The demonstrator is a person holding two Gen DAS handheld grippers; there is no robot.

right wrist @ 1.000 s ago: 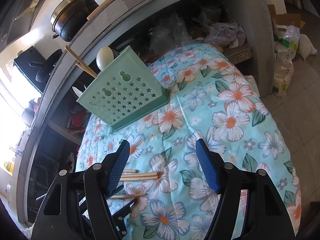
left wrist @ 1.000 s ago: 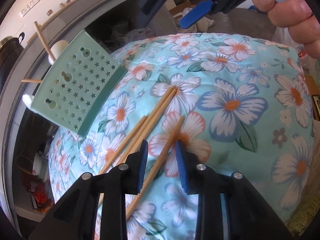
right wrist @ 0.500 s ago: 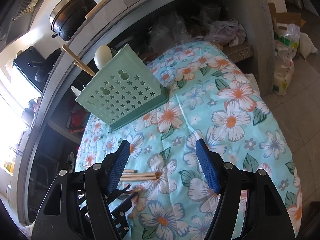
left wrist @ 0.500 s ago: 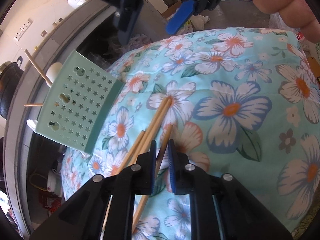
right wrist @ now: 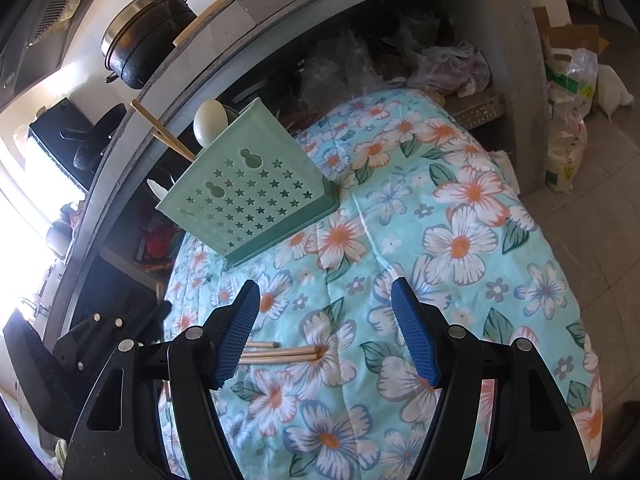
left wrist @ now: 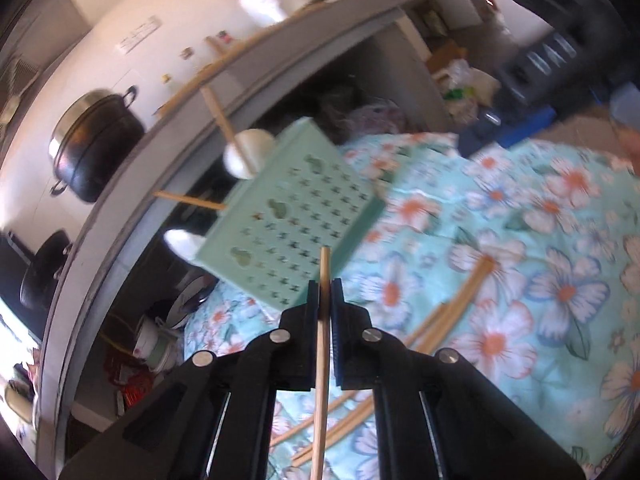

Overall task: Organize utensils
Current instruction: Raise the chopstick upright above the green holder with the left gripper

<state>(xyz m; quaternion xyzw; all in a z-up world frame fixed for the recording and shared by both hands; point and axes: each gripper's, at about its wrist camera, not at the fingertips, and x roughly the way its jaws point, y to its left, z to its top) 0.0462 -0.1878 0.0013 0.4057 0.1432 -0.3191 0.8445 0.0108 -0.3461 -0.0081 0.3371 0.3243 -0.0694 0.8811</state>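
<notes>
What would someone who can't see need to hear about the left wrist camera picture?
The left gripper has its jaws shut on one wooden chopstick, lifted above a flowery blue cloth. More chopsticks lie on the cloth, and a green holder with star holes stands behind.

Bright daylight, window glare at left, motion blur, fisheye-curved edges

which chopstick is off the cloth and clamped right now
The chopstick pinched upright in the left gripper; the other chopsticks lie loose on the cloth.
</notes>
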